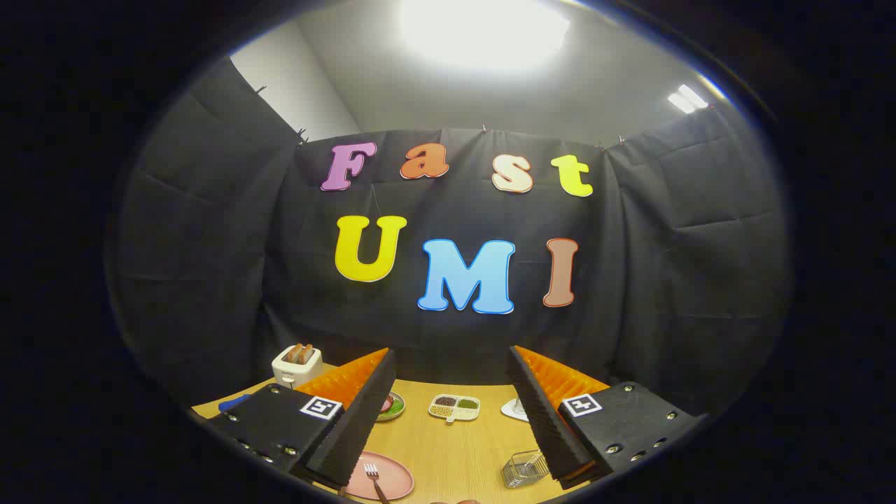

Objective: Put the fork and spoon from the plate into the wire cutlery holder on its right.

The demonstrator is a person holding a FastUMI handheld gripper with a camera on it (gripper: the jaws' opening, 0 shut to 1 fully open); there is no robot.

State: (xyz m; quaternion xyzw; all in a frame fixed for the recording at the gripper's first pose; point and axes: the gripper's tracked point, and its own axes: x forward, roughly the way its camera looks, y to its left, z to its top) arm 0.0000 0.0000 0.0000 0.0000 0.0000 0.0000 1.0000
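- My hand-held gripper [451,420] sits at the bottom of the frame with its fingers spread wide and nothing between them.
- Lowest in the frame, just by the left finger's tip, I see a pink plate [392,479] on the table [448,448]; the finger covers its left part.
- A fork [374,478] lies on that plate, tines pointing away from me, handle running down toward the bottom edge. I cannot make out a spoon on the plate from here.
- At the lower right, just beside the right finger's tip, stands the wire holder [525,468], well apart from the plate across bare wood. It looks empty as far as I can tell.
- At the very bottom centre there is a small rounded sliver of something I cannot identify.
- Further up, in the middle of the frame between the fingers, I see a white divided dish [455,407] with small dark and light fillings.
- Left of it, a small green dish [392,406] peeks out from behind the left finger.
- Right of it, a white item [516,409] is half hidden by the right finger.
- At the far left of the table stands a white toaster [297,364] with toast in its slots, and a blue thing [233,403] lies nearer me beside it.
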